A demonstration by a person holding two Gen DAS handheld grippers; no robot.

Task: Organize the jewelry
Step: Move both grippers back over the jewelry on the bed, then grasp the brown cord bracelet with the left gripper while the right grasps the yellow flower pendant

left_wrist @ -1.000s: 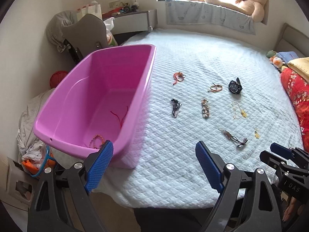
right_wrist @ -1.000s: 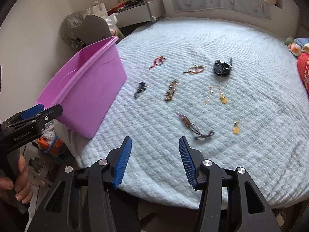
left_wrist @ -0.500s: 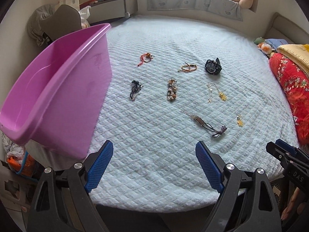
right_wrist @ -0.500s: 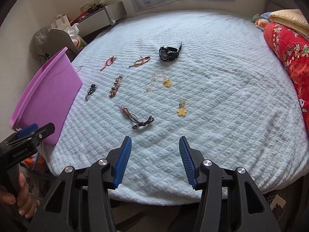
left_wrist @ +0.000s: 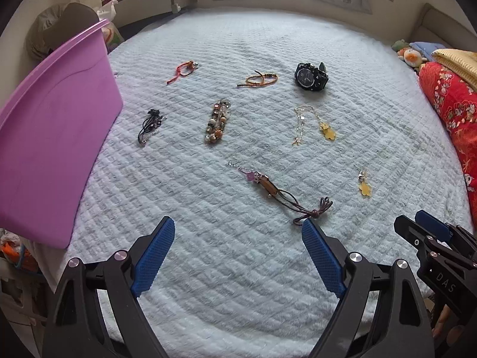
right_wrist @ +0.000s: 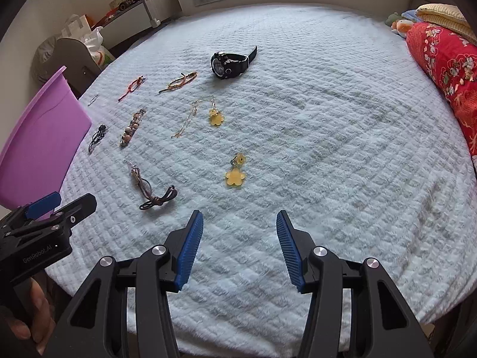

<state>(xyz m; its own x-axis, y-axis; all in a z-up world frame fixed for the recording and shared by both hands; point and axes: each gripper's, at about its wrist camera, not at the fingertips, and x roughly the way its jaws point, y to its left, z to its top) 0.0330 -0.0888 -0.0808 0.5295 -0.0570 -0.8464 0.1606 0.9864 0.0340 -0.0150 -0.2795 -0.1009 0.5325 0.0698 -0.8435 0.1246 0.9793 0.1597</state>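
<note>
Left wrist: left tongs (left_wrist: 238, 232) wide open, empty, over bed (left_wrist: 238, 283); brown cord bracelet (left_wrist: 283, 195) just ahead (knot by right pad), purple bin (left_wrist: 50, 149) at left.
Right wrist: right tongs (right_wrist: 240, 226) half open, empty; yellow flower charm (right_wrist: 235, 176) just ahead, watch (right_wrist: 229, 62) farther back.

Jewelry pieces (left_wrist: 217, 120) spread on bed (left_wrist: 238, 268); bin (left_wrist: 50, 149) at left edge.
</note>
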